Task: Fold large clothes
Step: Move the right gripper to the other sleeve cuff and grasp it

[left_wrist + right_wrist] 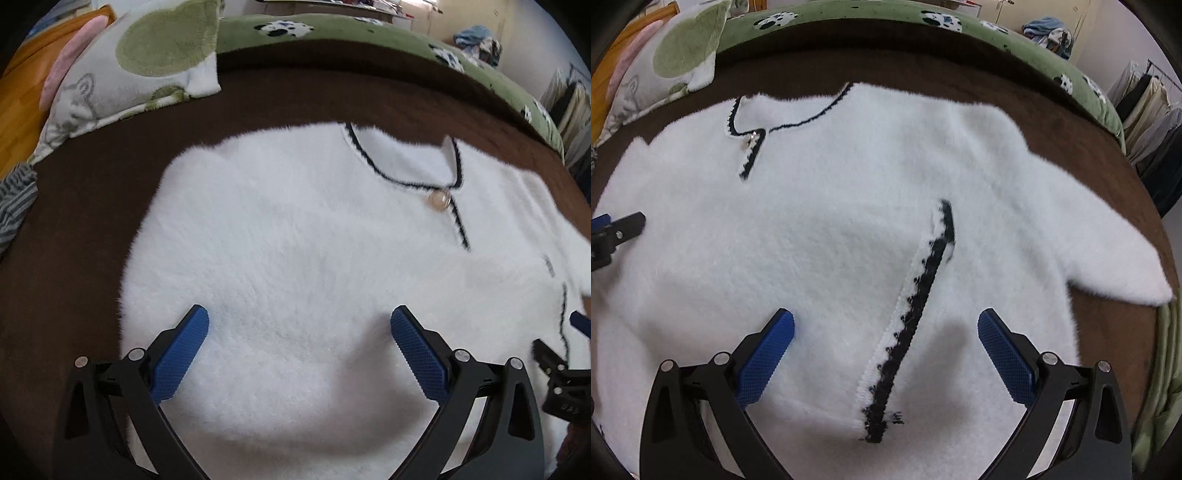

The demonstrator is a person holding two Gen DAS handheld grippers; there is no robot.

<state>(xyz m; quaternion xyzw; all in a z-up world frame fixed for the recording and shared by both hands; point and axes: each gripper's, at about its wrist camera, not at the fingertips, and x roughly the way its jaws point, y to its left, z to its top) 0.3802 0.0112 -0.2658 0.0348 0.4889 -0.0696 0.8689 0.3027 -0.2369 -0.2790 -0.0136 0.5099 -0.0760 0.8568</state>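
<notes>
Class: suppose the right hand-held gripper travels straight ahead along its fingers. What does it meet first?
Most likely the black-trimmed edge of the fluffy white sweater, which lies between the open fingers of the right hand-held gripper. Depth is unclear, but nothing stands in between.

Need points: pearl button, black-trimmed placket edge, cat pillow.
pearl button (pixel 438 199), left wrist view, on the bead's centre.
black-trimmed placket edge (pixel 916 314), right wrist view, midway along the dark trim strip.
cat pillow (pixel 147 66), left wrist view, on its green patch.

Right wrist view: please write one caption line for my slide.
Open right tool hovers over a fluffy white sweater with black trim, spread flat on a brown blanket.
</notes>
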